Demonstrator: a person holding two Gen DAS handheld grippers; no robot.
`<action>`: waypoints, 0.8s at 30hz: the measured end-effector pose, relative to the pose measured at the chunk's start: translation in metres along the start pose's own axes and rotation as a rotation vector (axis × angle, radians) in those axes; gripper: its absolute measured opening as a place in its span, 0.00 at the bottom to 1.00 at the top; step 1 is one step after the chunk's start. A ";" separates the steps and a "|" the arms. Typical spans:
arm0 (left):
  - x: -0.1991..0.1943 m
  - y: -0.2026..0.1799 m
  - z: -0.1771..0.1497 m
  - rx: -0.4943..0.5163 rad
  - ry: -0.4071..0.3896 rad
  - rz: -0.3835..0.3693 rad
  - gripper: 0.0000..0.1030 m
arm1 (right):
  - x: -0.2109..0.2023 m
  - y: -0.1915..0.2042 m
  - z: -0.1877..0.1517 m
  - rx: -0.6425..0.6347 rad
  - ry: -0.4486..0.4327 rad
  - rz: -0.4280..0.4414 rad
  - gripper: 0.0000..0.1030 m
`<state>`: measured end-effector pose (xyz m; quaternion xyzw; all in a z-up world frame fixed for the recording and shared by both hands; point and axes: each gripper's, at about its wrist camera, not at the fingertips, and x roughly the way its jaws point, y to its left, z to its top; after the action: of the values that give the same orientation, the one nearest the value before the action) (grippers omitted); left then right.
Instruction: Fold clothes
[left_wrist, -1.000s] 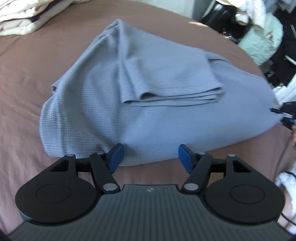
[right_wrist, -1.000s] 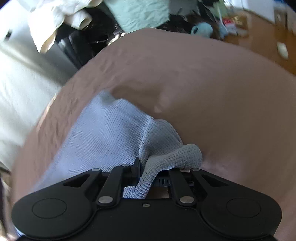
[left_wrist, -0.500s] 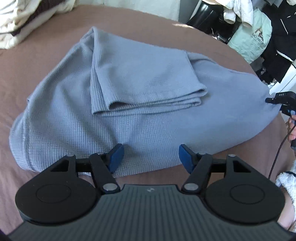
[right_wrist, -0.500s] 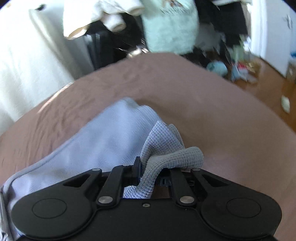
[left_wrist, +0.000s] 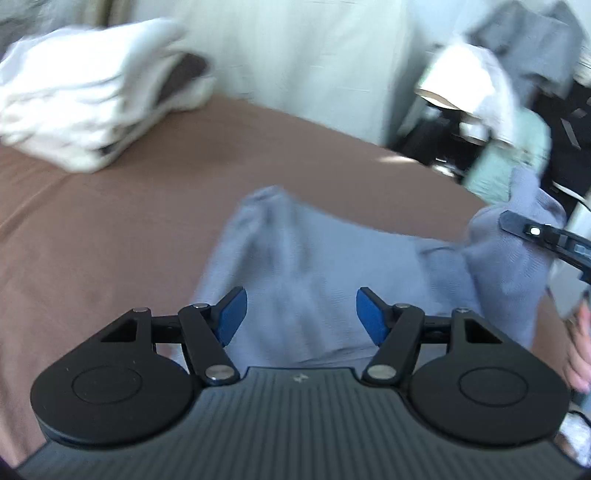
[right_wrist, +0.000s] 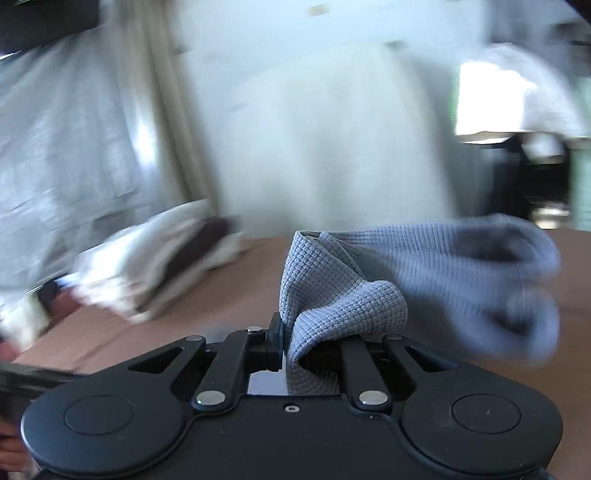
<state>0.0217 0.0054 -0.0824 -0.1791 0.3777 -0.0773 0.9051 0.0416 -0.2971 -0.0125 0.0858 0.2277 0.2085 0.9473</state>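
A grey-blue waffle-knit garment (left_wrist: 314, 251) lies on the brown bed (left_wrist: 110, 221). Its right side is pulled up off the sheet. My left gripper (left_wrist: 301, 310) hovers over the near part of the garment with its blue pads (left_wrist: 231, 314) wide apart; its jaws are closing a little and press on nothing. My right gripper (right_wrist: 321, 339) is shut on a bunched edge of the garment (right_wrist: 332, 280), and the rest trails off blurred to the right. In the left wrist view the right gripper (left_wrist: 532, 232) shows at the right edge with the cloth raised.
A stack of folded white and dark clothes (left_wrist: 85, 107) sits at the far left of the bed, also in the right wrist view (right_wrist: 159, 266). Pale curtains hang behind. Loose clothing (left_wrist: 517, 147) piles beyond the bed's right edge. A hand (left_wrist: 580, 350) is at the right.
My right gripper has swung up and across with the garment's edge, lifting the right side off the bed. The left gripper has moved over the garment and tilted up toward the folded pile.
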 end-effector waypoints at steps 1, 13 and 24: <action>0.001 0.015 -0.004 -0.061 0.018 0.014 0.60 | 0.014 0.016 -0.008 -0.009 0.026 0.051 0.13; 0.023 0.032 0.010 -0.184 0.012 -0.178 0.57 | 0.073 0.060 -0.104 -0.143 0.276 0.171 0.13; 0.018 0.004 -0.002 -0.041 0.065 -0.229 0.56 | 0.071 0.059 -0.090 -0.141 0.486 0.383 0.40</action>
<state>0.0330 0.0032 -0.0972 -0.2367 0.3856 -0.1783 0.8738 0.0362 -0.2068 -0.1043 0.0091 0.4119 0.4129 0.8123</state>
